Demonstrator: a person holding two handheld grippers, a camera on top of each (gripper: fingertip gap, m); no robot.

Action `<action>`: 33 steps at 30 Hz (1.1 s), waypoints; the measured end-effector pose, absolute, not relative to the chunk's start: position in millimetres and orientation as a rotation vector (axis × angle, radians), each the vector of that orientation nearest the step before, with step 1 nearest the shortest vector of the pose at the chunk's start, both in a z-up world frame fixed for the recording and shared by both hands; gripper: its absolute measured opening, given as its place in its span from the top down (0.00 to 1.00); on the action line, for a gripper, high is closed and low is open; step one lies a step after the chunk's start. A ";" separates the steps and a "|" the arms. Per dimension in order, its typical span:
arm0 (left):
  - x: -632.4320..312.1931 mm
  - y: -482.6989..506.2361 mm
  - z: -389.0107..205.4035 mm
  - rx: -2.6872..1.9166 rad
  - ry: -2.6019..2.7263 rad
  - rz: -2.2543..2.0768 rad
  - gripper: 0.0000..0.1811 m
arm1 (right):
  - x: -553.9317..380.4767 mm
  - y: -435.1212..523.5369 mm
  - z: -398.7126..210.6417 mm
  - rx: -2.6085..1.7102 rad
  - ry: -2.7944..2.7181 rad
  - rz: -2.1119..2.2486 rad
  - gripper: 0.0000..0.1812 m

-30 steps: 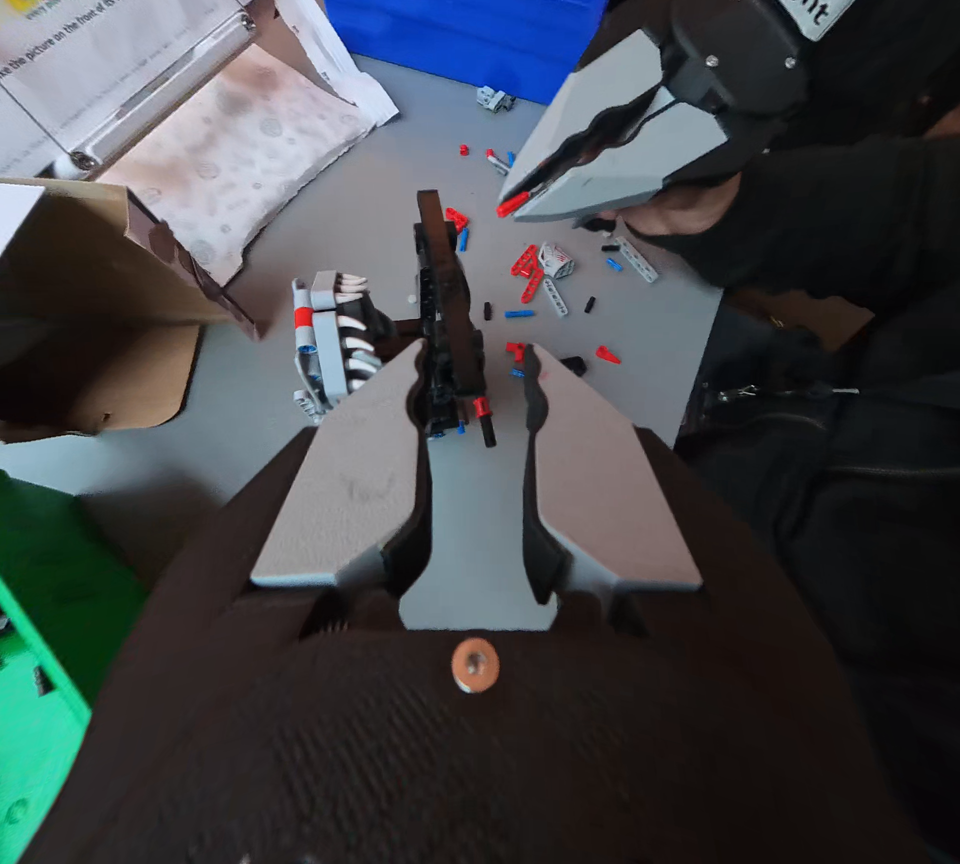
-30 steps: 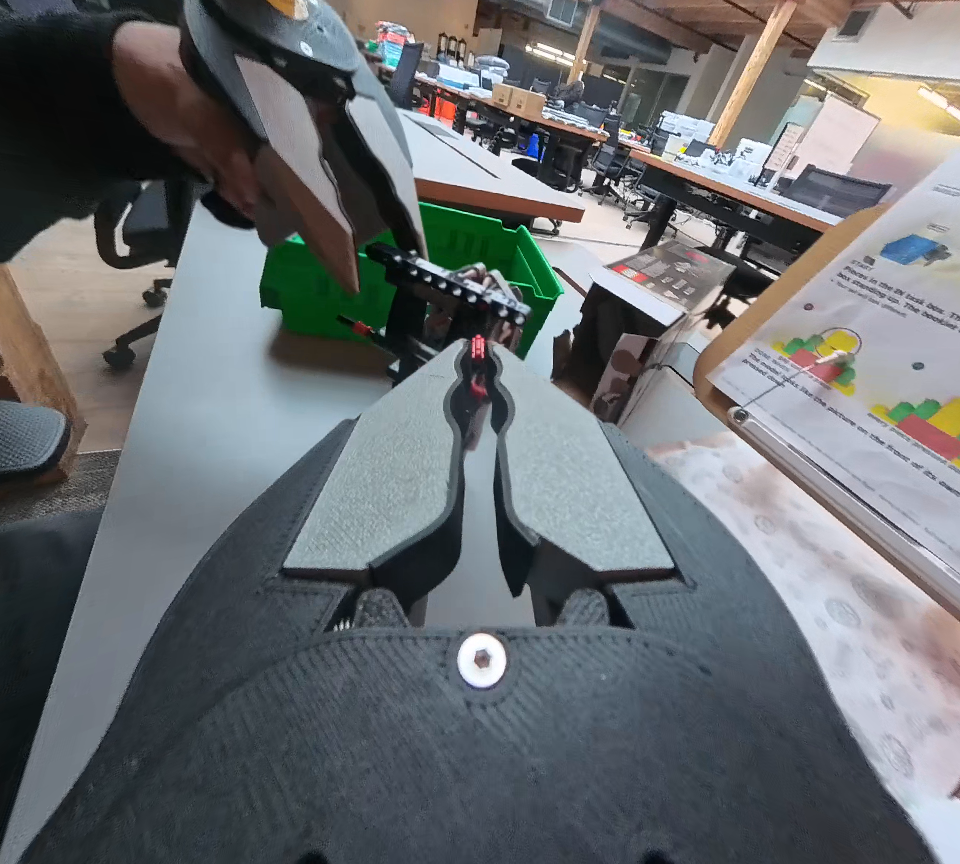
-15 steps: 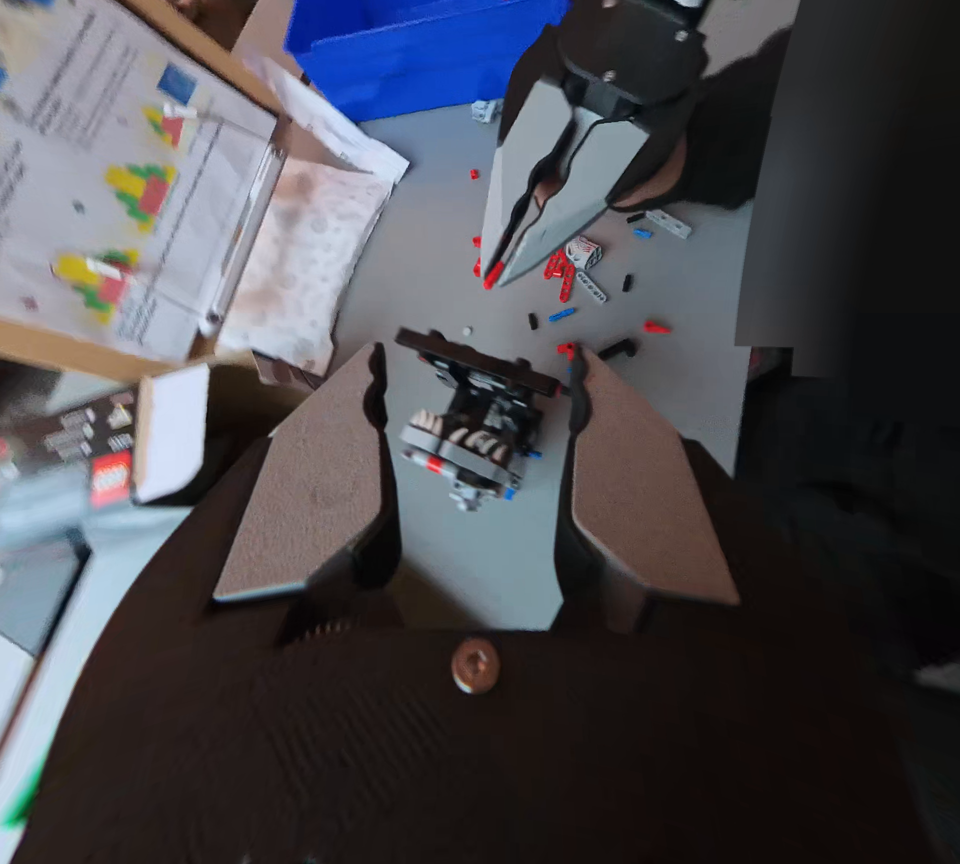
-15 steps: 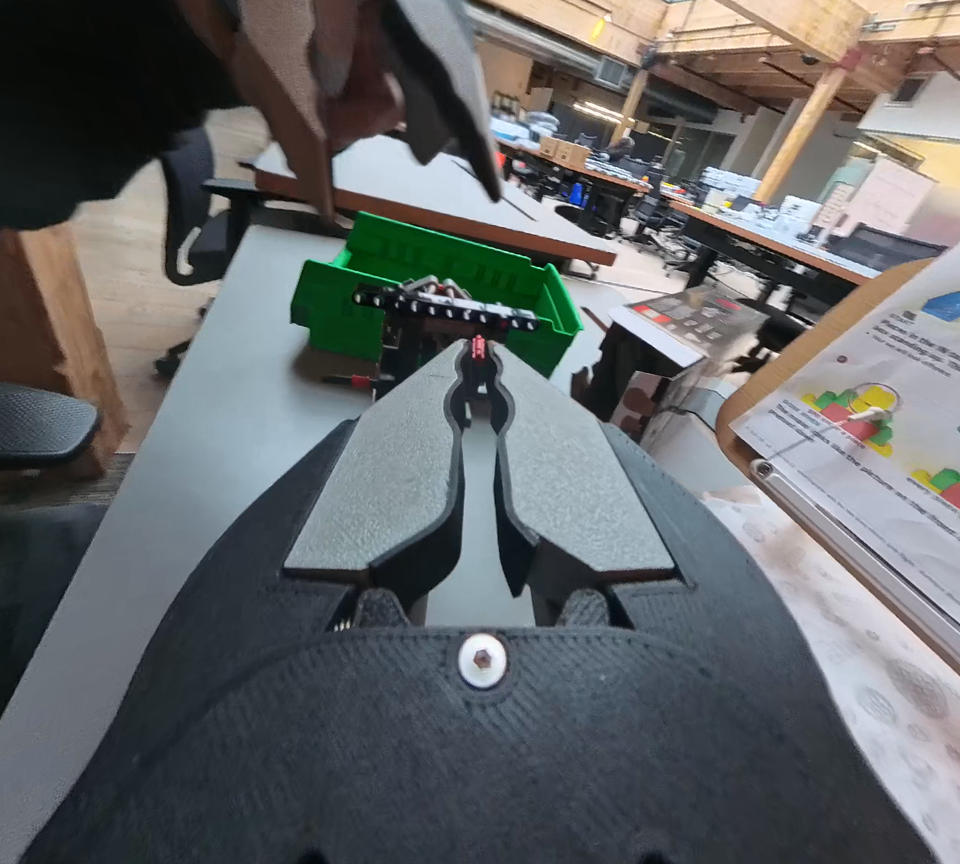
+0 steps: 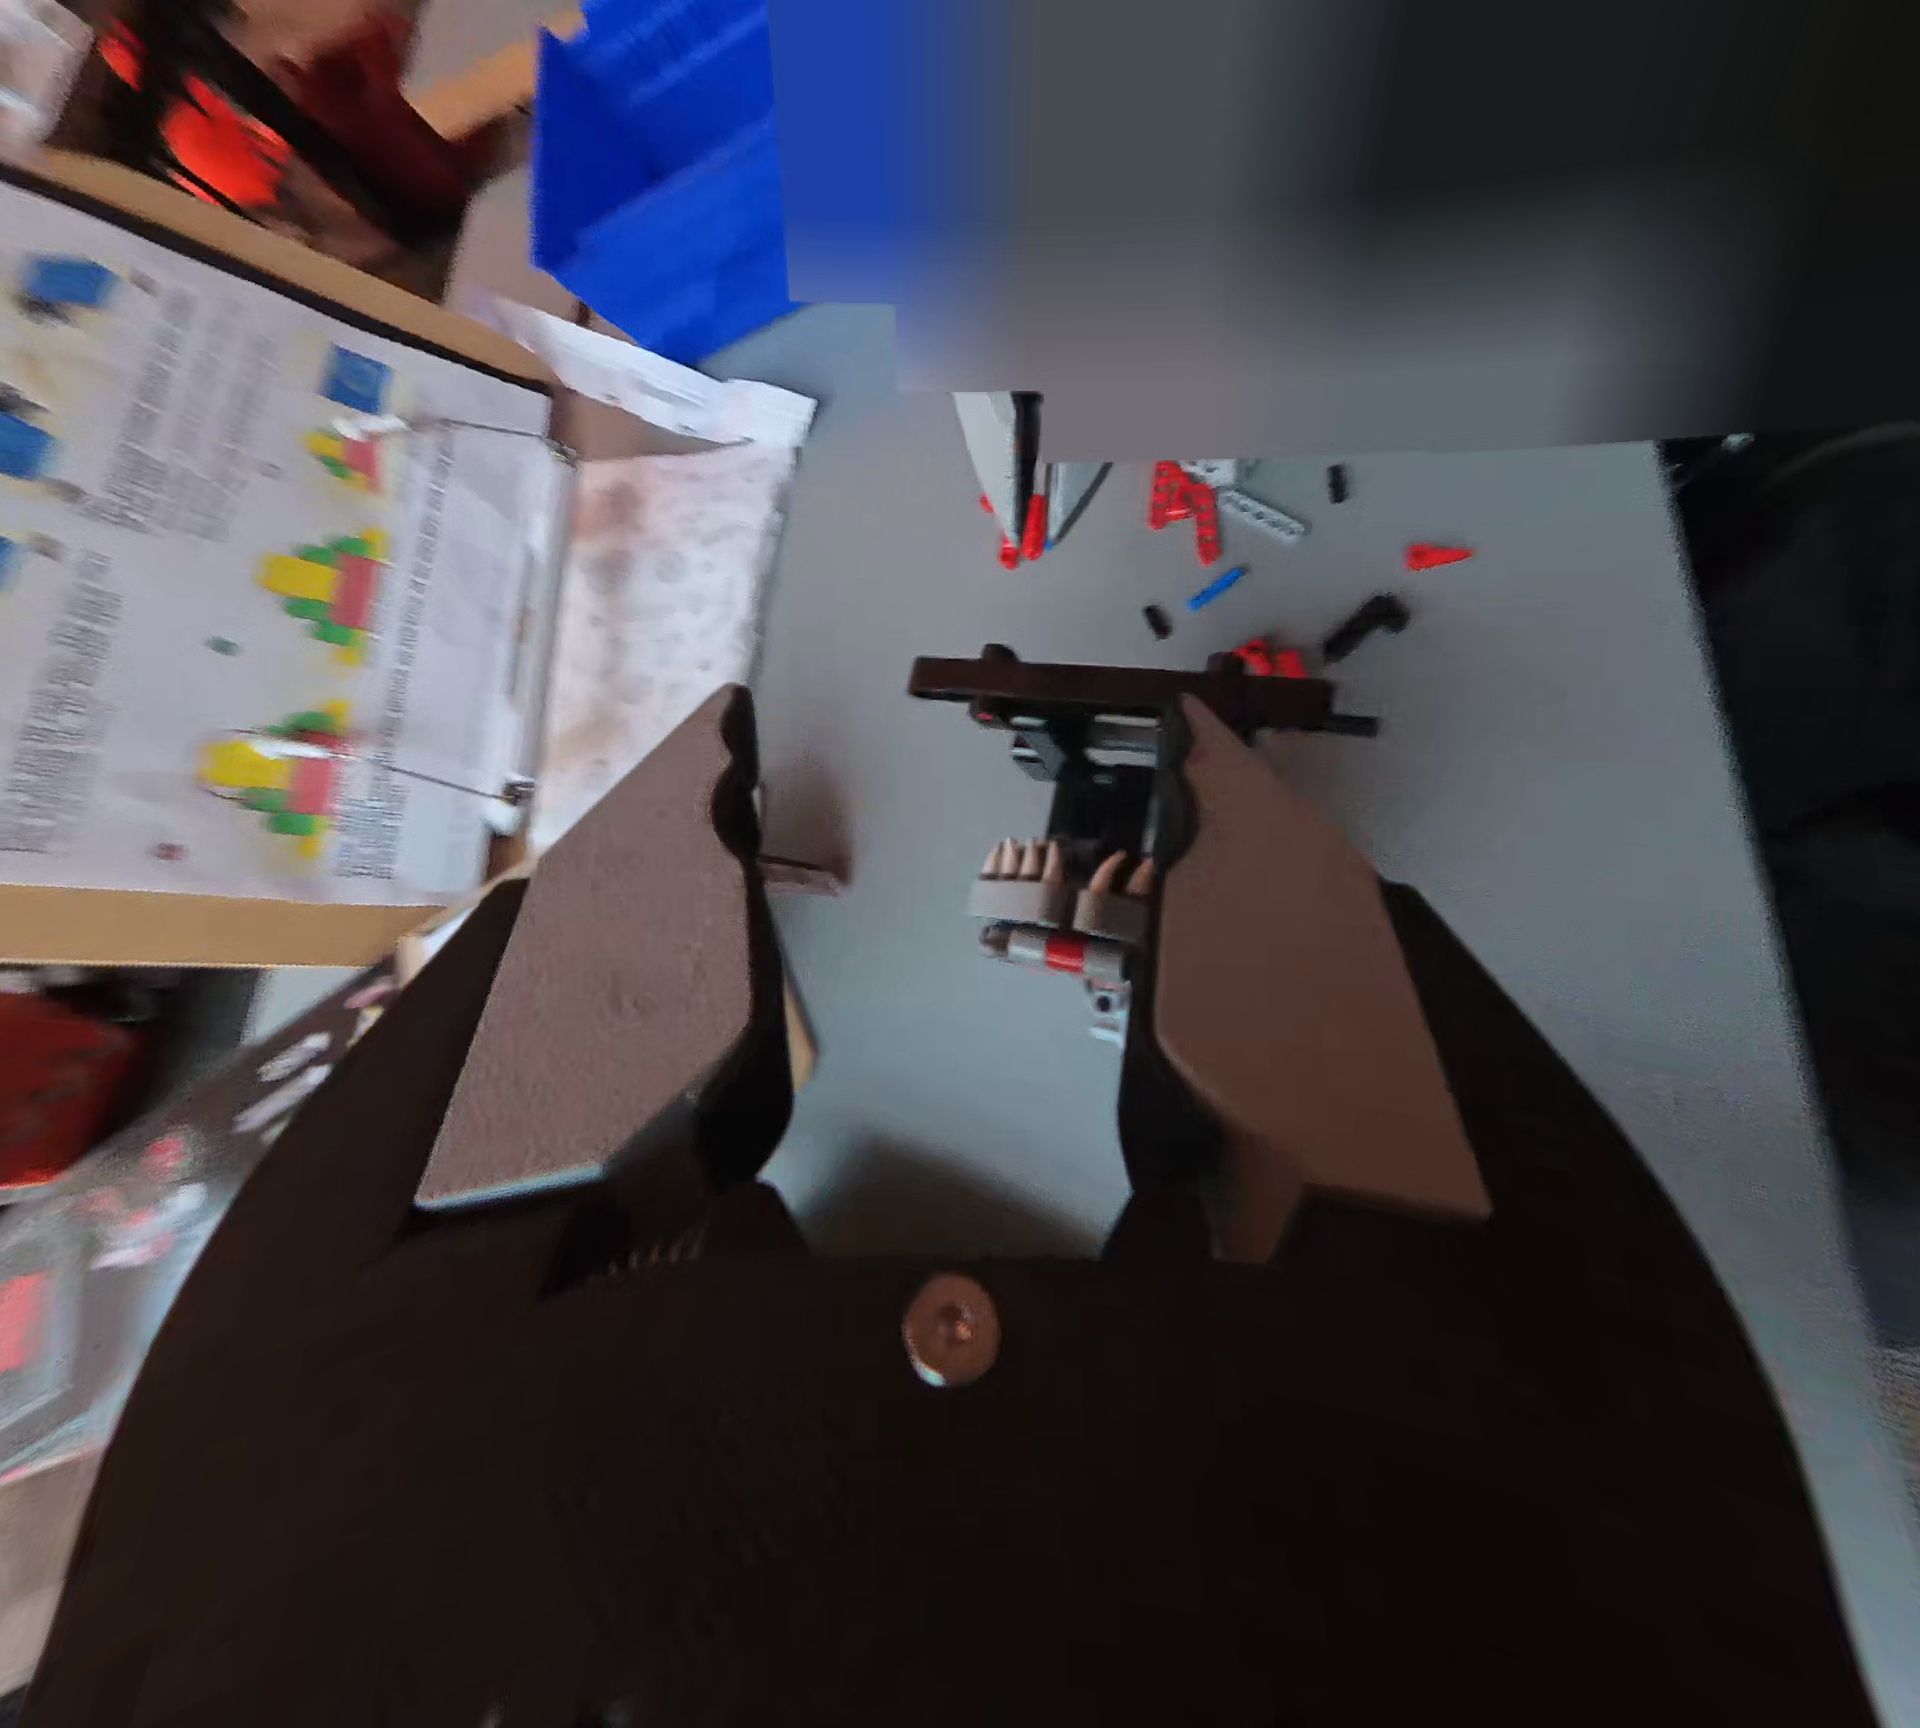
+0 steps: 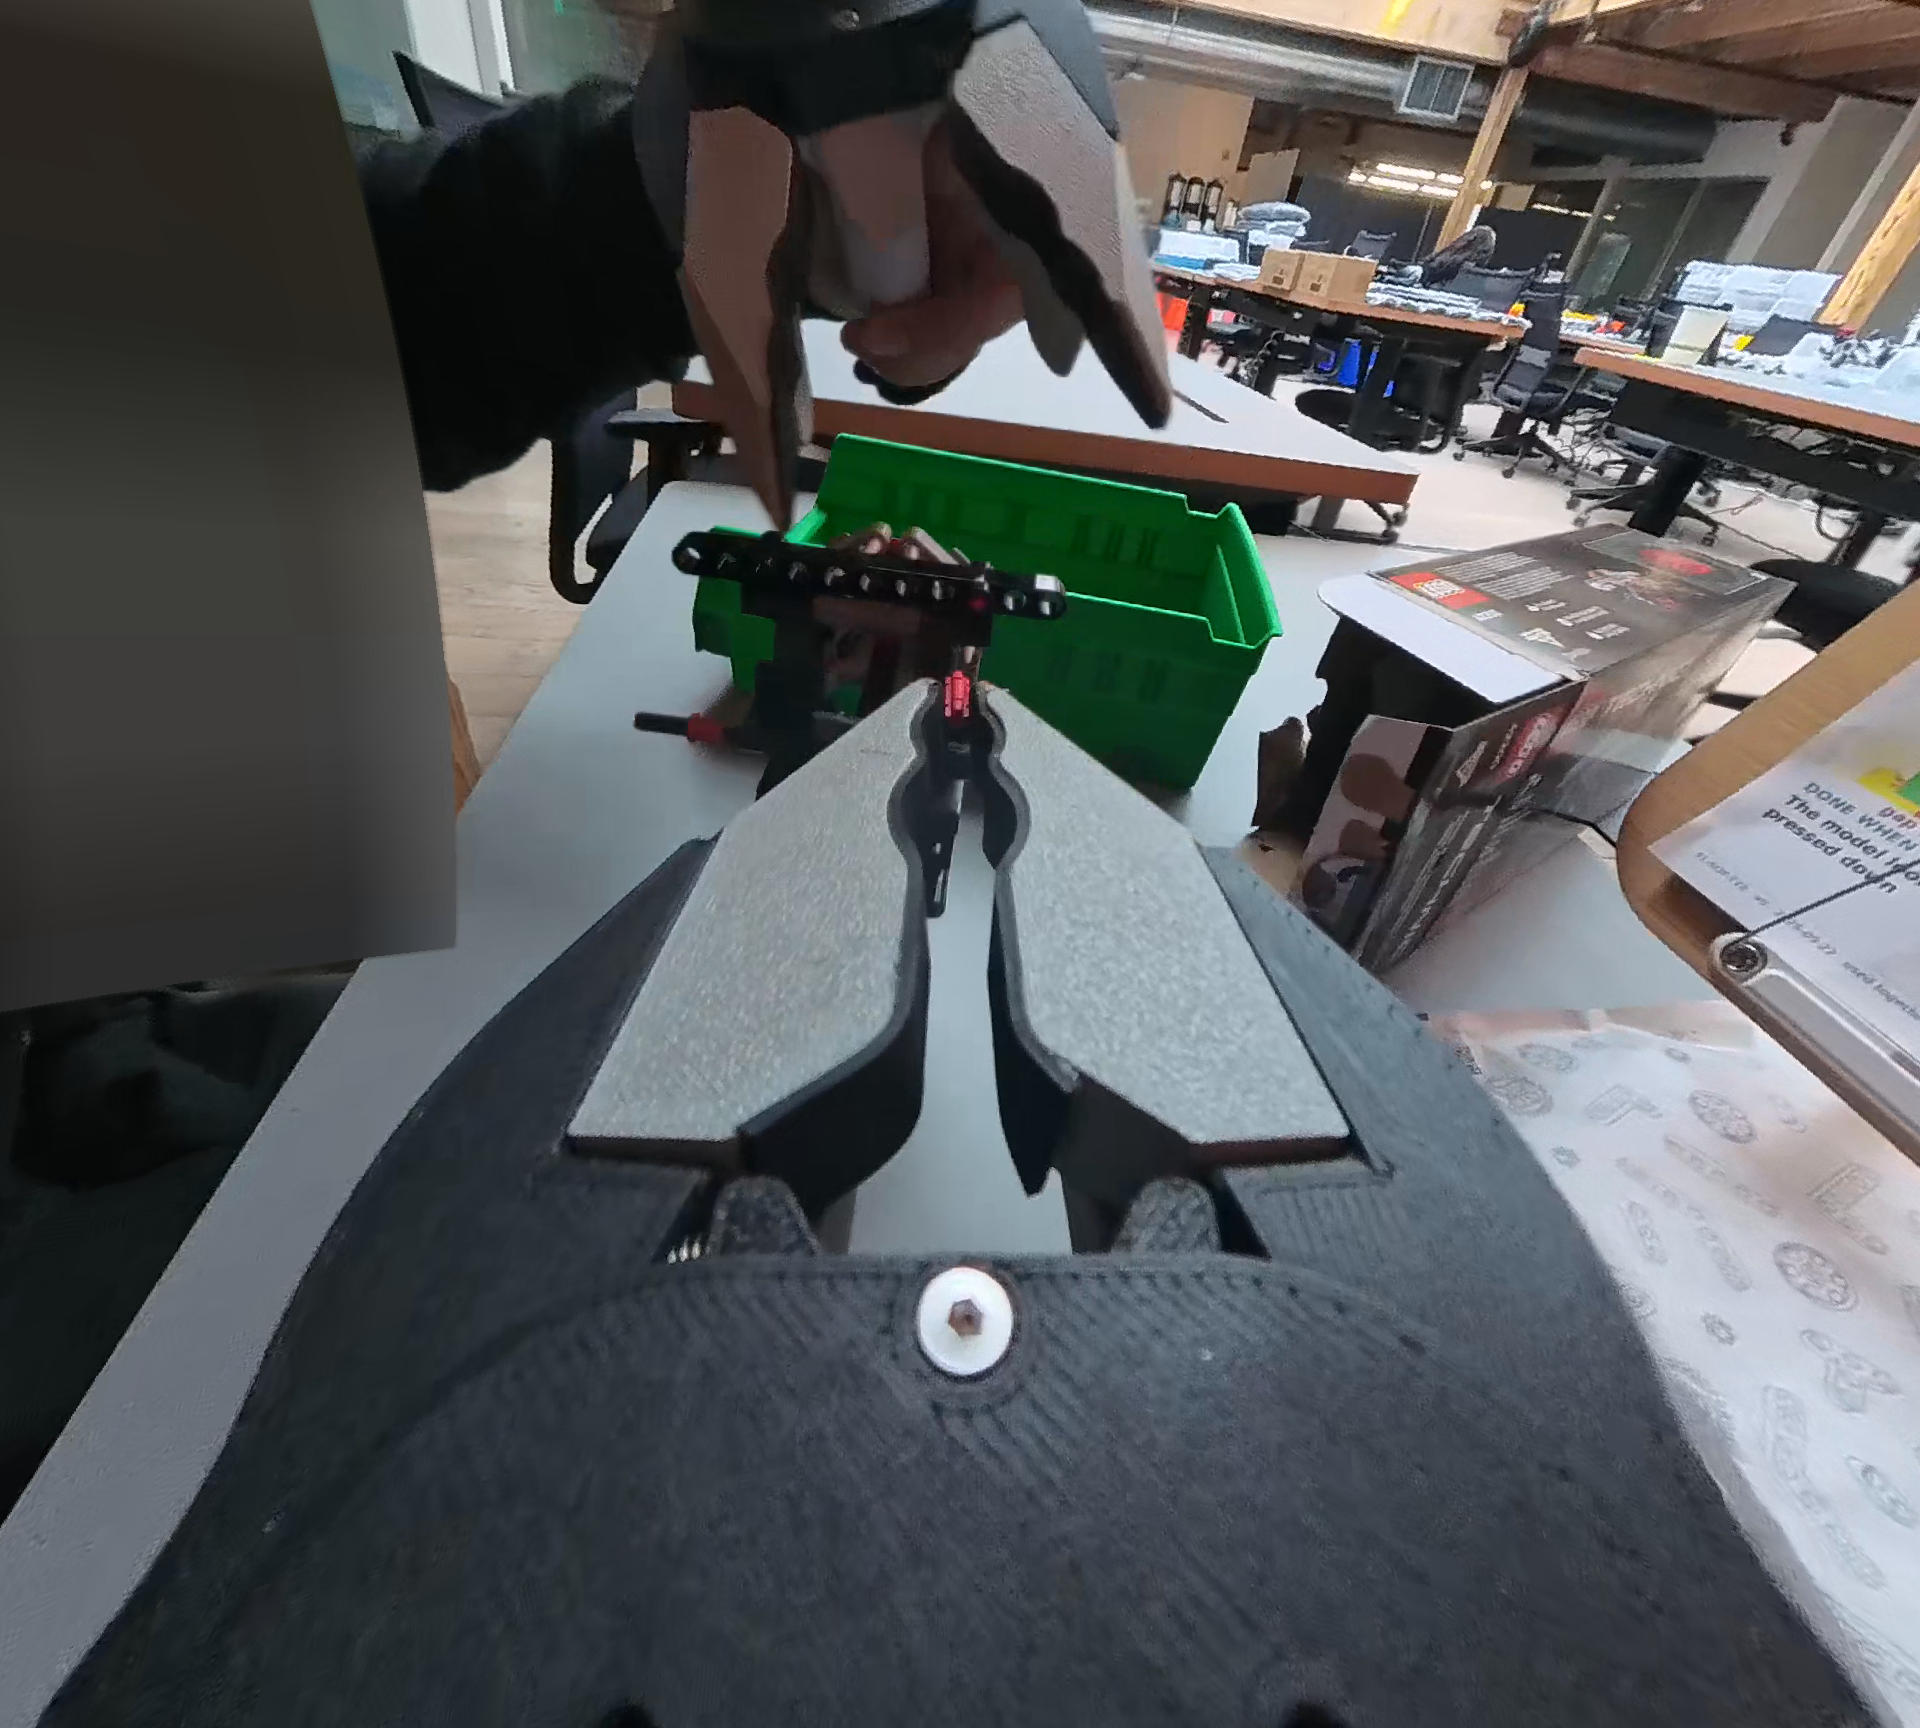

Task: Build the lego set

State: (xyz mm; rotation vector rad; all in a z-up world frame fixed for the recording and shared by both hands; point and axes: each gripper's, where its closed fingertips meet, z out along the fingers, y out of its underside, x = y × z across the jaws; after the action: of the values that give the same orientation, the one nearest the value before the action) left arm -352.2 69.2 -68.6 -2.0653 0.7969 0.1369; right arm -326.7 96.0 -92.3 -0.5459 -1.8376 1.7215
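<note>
The partly built lego model [image 6: 831,629] stands on the grey table [image 6: 582,805]. It has a long black beam with holes on top and tan teeth [image 5: 1060,868] low down. My left gripper [image 5: 956,743] is open wide and empty, hovering over the model. In the right wrist view it [image 6: 966,457] hangs above the beam, one fingertip [image 6: 774,494] near the beam's left end. My right gripper [image 6: 951,686] is shut on a small red-and-black pin [image 6: 954,707], just in front of the beam. Its tip [image 5: 1023,483] also shows in the left wrist view.
Loose red, blue, black and grey pieces [image 5: 1195,515] lie beyond the model. A green bin [image 6: 1143,639] stands behind it, a lego box [image 6: 1538,691] to its right. A blue bin [image 5: 665,151], an instruction board [image 5: 260,556] and printed paper [image 6: 1714,1211] border the work area. The left gripper's tips are roughly 6 cm from the right gripper's.
My left gripper opened wide, let go of the model, rose and turned above it. My right gripper kept the pin and came closer to the beam.
</note>
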 end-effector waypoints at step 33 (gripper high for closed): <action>-371.6 76.5 -85.2 -1.886 0.823 0.464 0.76 | -348.5 85.7 -86.6 -0.658 -1.860 1.891 1.00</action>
State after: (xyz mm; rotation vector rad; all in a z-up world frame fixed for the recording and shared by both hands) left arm -371.6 76.5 -85.2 -1.8864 0.8232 0.4640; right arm -348.5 85.7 -86.6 -0.6585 -1.8596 1.8914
